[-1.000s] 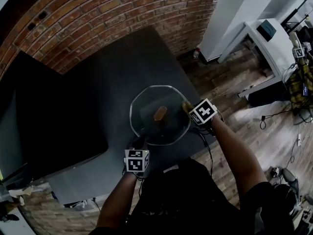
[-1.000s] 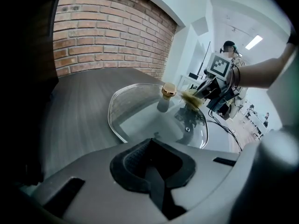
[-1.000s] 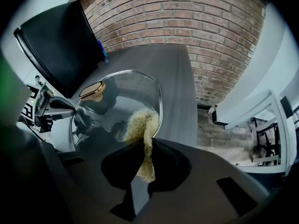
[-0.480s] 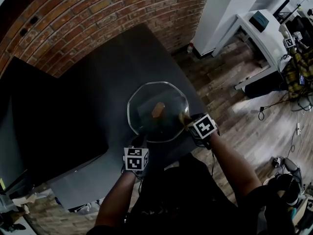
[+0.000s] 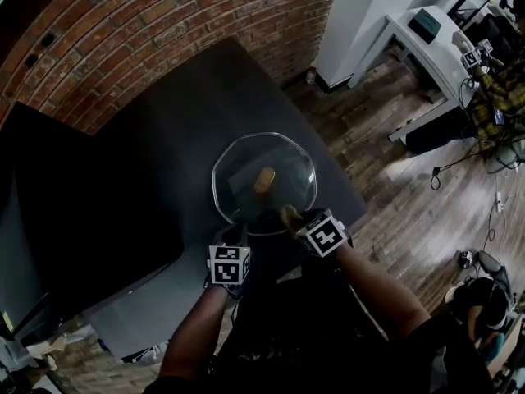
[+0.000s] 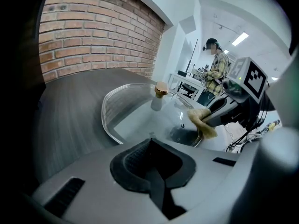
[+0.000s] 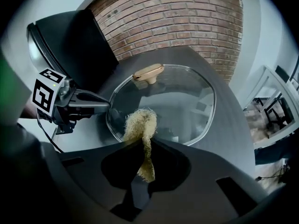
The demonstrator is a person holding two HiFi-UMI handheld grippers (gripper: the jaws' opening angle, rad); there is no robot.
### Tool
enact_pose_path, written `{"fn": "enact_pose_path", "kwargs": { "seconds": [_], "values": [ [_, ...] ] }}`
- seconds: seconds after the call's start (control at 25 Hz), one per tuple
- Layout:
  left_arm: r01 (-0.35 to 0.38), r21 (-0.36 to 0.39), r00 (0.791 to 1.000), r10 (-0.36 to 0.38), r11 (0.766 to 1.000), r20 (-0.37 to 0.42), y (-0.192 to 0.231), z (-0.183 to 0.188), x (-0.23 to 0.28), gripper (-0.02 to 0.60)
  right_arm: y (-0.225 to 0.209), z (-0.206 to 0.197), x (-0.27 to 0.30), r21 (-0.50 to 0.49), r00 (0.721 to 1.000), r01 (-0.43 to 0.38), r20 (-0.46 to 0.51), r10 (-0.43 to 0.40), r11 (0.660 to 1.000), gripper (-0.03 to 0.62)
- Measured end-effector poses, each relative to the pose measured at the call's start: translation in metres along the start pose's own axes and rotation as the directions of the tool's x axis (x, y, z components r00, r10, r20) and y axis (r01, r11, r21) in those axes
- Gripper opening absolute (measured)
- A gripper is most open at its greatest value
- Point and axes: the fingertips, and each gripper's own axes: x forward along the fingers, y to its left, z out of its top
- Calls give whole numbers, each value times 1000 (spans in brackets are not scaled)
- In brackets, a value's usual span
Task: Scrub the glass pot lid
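Note:
The glass pot lid (image 5: 287,167) lies on the dark table (image 5: 164,121), its tan knob (image 5: 265,179) up. My left gripper (image 5: 232,235) is at the lid's near rim and is shut on it; in the right gripper view the left gripper (image 7: 105,104) meets the lid (image 7: 177,101) at its left rim. My right gripper (image 5: 289,216) is shut on a tan fibrous scrubber (image 7: 140,125), pressed on the glass at the near edge, close beside the left one. In the left gripper view the scrubber (image 6: 202,120) rests on the lid (image 6: 135,111) right of the knob (image 6: 161,88).
A large black panel (image 5: 82,203) lies on the table's left part. A brick wall (image 5: 164,15) runs behind. The table's right edge drops to a wooden floor (image 5: 394,187). A white desk (image 5: 426,39) and a person (image 6: 216,64) stand far right.
My right gripper has slid the scrubber from the lid's right rim round to its near edge, toward the left gripper. The left gripper and the lid have stayed put.

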Motion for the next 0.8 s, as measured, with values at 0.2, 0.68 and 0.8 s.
{"fn": "enact_pose_path", "kwargs": {
  "seconds": [0.2, 0.68, 0.8],
  "values": [
    [9, 23, 1000, -9, 1000, 4, 1, -3, 2, 34, 26, 1, 12, -15, 1000, -24, 5, 24, 1000, 49],
    [51, 59, 999, -51, 997, 6, -3, -1, -4, 34, 72, 7, 34, -34, 1000, -5, -11, 5, 999, 49],
    [64, 53, 998, -64, 997, 15, -3, -2, -5, 34, 82, 13, 39, -19, 1000, -22, 1, 22, 1000, 49]
  ]
}}
